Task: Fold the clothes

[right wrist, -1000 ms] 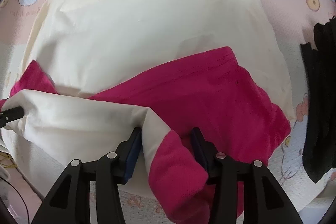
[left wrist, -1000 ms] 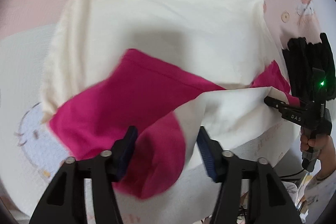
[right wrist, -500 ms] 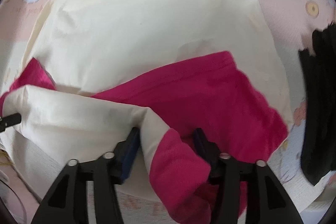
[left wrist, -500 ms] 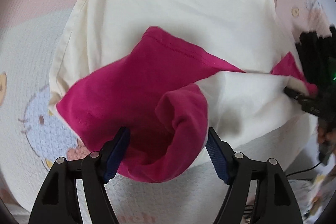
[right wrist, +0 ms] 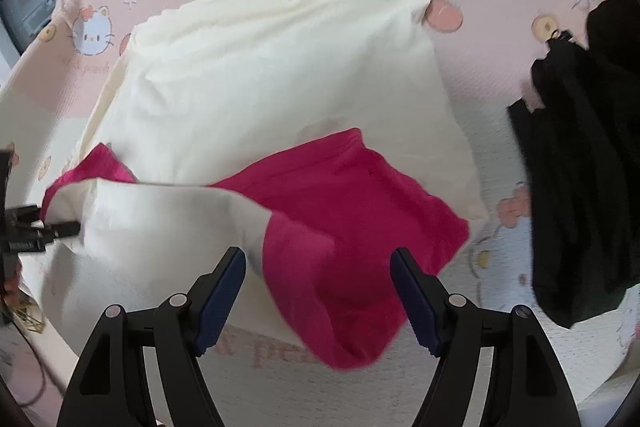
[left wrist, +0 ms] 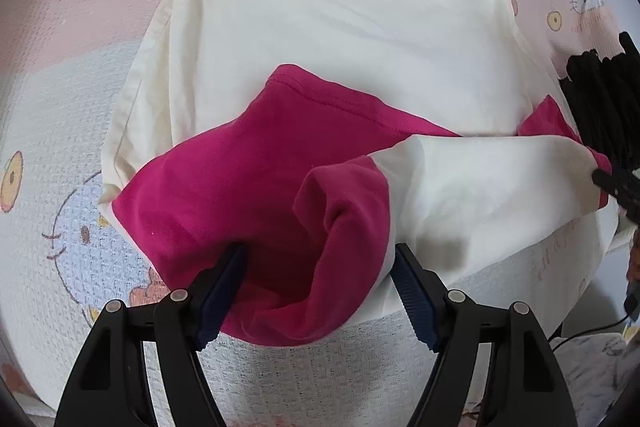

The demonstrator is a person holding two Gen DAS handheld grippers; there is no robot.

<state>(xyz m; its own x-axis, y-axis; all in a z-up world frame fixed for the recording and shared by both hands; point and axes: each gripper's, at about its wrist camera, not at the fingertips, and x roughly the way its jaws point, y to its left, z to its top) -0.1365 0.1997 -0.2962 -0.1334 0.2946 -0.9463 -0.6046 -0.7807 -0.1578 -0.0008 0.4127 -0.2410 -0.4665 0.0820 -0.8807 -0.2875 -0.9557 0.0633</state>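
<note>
Home bedroom: bed under pink cartoon-cat quilt, clothes spread on it.

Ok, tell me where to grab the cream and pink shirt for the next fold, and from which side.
Take the cream and pink shirt at its two pink sleeve lobes along the near folded edge, left gripper on one, right gripper on the other, coming from the near side. Those bunched lobes stand proud of the bedsheet, so open jaws can likely close around them.
</note>
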